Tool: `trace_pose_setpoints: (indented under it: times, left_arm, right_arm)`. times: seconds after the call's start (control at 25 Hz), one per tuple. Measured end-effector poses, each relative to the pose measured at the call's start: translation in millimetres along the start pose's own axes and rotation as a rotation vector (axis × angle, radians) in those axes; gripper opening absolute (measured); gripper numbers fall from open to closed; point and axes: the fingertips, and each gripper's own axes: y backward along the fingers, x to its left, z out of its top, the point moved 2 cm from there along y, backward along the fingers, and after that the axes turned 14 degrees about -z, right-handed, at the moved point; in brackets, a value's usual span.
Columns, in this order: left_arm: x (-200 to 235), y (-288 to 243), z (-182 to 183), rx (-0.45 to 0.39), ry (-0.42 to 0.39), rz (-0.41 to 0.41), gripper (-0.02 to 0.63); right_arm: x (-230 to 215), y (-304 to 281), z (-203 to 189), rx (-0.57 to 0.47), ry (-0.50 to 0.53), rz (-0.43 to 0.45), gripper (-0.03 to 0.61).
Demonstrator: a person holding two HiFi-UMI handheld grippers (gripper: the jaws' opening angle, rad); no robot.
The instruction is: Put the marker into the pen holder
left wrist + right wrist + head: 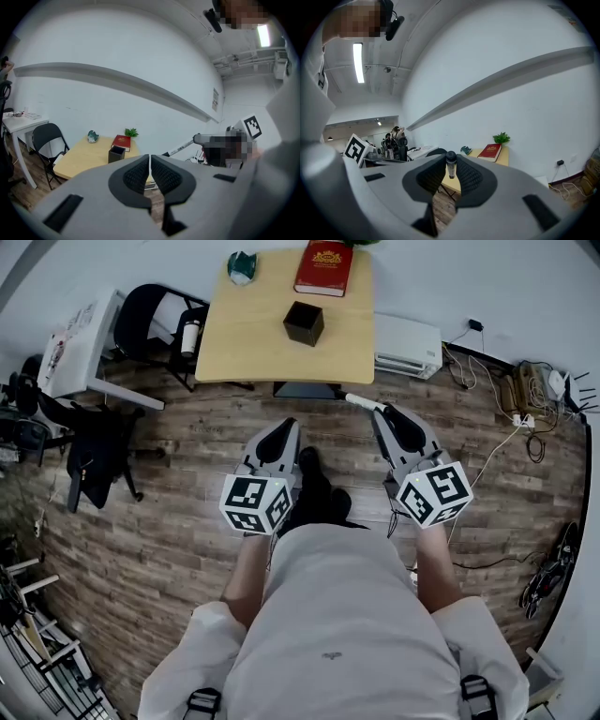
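The black square pen holder (304,322) stands on a light wooden table (244,343) ahead of me; it also shows in the left gripper view (116,153). A white marker (361,401) sticks out sideways from my right gripper (382,412), which is shut on it; its dark end (450,164) shows between the pads. Both grippers hang over the wooden floor, well short of the table. My left gripper (286,427) is shut with nothing in it, jaws touching (150,159). From there the marker (180,148) shows to the right.
A red book (324,268) and a small green object (242,266) lie at the table's far edge. A black folding chair (155,315) and a white desk (80,343) stand to the left, a white unit (408,343) and cables (525,390) to the right.
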Motion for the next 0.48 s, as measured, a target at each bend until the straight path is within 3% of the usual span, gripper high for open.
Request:
trace_pose_setpoints:
  times: [0.48]
  left_arm:
    - [63, -43, 25, 0.013, 0.023, -0.013, 0.015]
  right_arm:
    - [-11, -77, 15, 0.029, -0.004, -0.011, 0.066]
